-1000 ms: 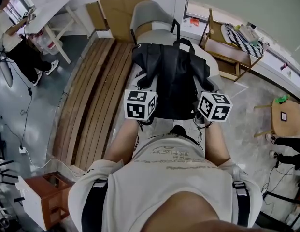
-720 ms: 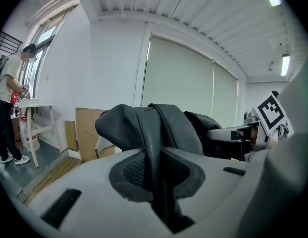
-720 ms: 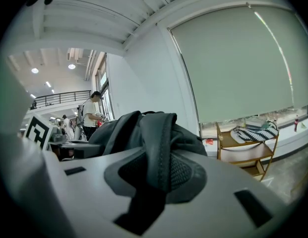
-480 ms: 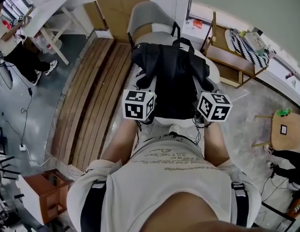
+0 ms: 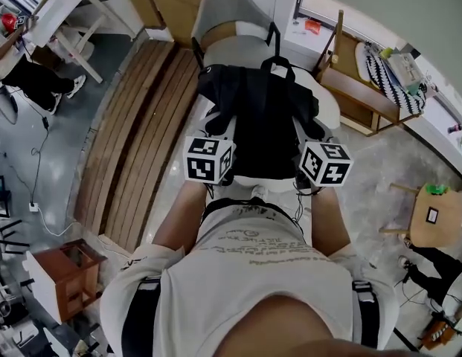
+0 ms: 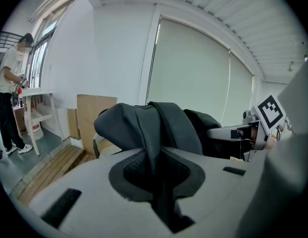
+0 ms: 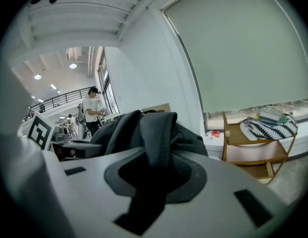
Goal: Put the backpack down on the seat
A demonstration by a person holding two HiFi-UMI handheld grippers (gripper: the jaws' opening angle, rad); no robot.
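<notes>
Arms outstretched, left gripper (image 5: 218,127) and right gripper (image 5: 314,130) pinched the backpack (image 5: 262,114), seat (image 5: 238,50) at 12 o'clock, planks (image 5: 138,136) at 9.

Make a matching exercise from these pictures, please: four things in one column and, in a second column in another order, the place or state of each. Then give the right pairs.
Things
1. backpack
2. planks
3. chair
4. cabinet

Places or states
A. on the floor, at the head view's lower left
B. beyond the backpack, with a grey back
C. gripped by the left gripper and the right gripper
D. laid on the floor, left of the backpack

Pairs: 1-C, 2-D, 3-B, 4-A
</notes>
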